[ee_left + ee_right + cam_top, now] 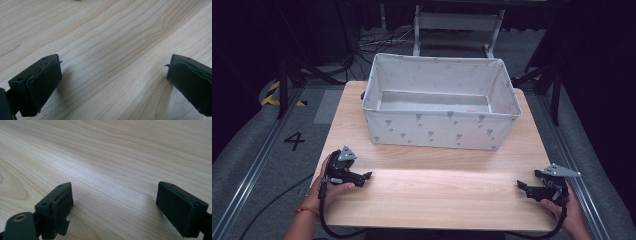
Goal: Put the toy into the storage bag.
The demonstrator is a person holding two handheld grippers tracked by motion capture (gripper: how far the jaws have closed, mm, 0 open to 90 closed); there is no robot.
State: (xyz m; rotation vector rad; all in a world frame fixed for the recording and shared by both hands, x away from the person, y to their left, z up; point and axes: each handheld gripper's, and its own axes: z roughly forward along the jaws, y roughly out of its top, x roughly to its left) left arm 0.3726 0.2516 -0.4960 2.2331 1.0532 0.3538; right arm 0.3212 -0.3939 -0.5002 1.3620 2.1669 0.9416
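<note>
My left gripper [367,175] rests low over the wooden table [437,195] near its front left corner, held by a hand, jaws pointing right. In the left gripper view its gripper [113,72] stands open over bare wood, nothing between the black pads [45,80]. My right gripper [521,185] sits near the front right edge, pointing left. In the right gripper view the gripper [115,197] is wide open above plain wood grain, with nothing between its pads [62,202].
A large grey fabric bin [439,132] with small printed marks stands at the back middle of the table; its inside looks empty apart from a small red speck. Dark stands and cables lie on the floor beyond.
</note>
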